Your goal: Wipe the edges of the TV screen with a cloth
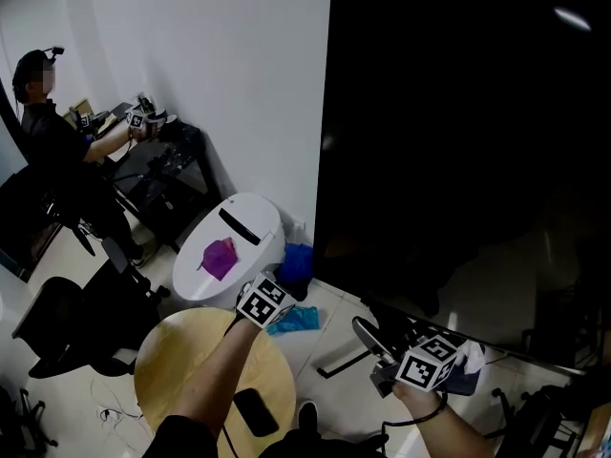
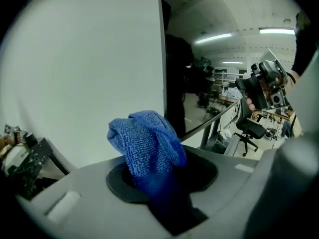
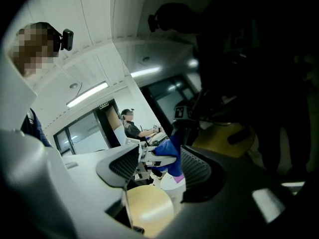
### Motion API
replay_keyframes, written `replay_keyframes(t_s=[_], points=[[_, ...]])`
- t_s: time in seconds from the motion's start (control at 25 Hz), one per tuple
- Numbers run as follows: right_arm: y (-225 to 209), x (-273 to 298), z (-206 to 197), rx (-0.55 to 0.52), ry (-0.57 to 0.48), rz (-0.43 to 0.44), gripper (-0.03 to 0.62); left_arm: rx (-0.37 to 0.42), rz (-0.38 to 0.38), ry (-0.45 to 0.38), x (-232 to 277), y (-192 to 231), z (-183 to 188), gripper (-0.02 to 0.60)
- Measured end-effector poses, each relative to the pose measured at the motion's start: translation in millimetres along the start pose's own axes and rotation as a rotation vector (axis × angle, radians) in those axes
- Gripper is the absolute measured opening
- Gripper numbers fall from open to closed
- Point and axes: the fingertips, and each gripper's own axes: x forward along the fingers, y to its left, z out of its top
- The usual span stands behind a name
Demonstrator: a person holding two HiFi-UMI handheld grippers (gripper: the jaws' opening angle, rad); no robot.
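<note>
Jaws on the left gripper (image 2: 152,188) are clamped on the cloth (image 2: 147,143), which bunches out ahead of them. Those on the right gripper (image 3: 158,169) stand apart with nothing held. The TV (image 1: 458,141) fills the head view from 12 to 4 o'clock. In the left gripper view its left edge stands upright at 12 o'clock above the cloth; contact is not confirmed. Recommendation: press the bunched cloth against that edge and travel along it evenly, with the jaw tips clear of the glass.

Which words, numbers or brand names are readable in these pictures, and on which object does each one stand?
No text is readable.
Left cube and right cube: square patterns only, no letters.
Sign above the doorway: too small to read.
TV: no brand visible.
</note>
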Motion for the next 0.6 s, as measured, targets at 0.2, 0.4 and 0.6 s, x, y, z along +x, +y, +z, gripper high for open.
replay_keyframes(t_s=[0.2,0.4,0.6], points=[[11,-16,22,-0.028,-0.043,0.001,0.27,0.04,0.014,-0.044,-15,0,28,0.124],[20,-31,43,-0.077,-0.081,-0.014,0.268,0.073,0.041,-0.087,-37,4,59,0.121],[30,-46,69,-0.111,-0.117,-0.014,0.267,0.129,0.065,-0.113,-56,10,91,0.121]])
